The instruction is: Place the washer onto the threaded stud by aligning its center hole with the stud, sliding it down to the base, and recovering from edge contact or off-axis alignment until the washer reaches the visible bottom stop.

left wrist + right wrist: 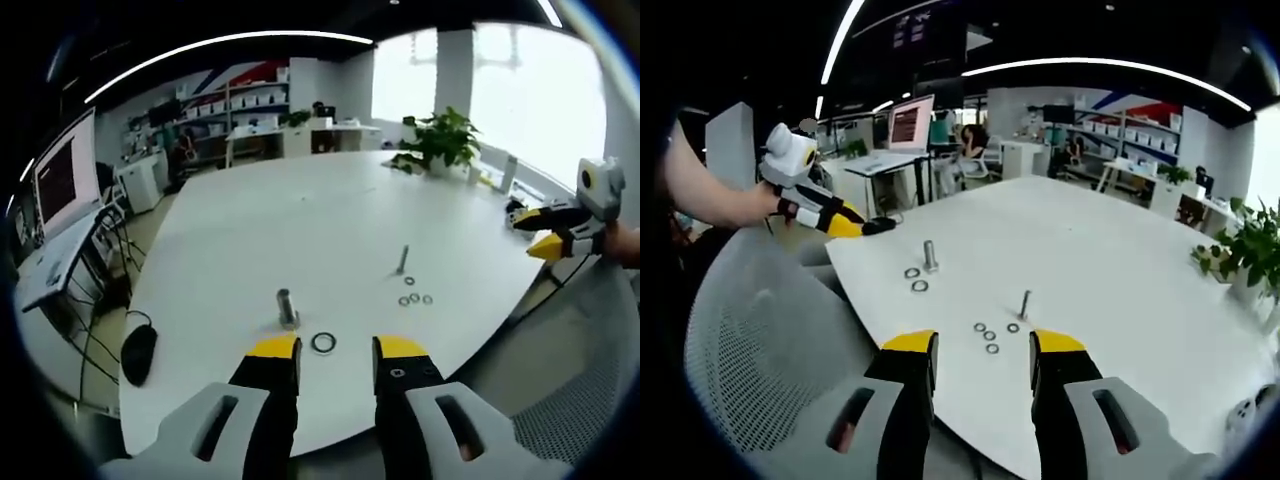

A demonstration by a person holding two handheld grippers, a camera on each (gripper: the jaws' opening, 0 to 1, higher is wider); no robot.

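Noted both sets of jaws gaping and empty, left gripper (336, 350) near the large washer (323, 343) beside the stout stud (287, 308), right gripper (983, 345) short of small washers (991, 334) by the thin stud (1024, 304); judged risk of pairing wrong sizes, or pinching flat washers poorly off the table (300, 220).

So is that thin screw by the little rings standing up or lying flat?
Standing up. The thin stud rises upright from the table, with small washers lying flat beside its base, none on it.
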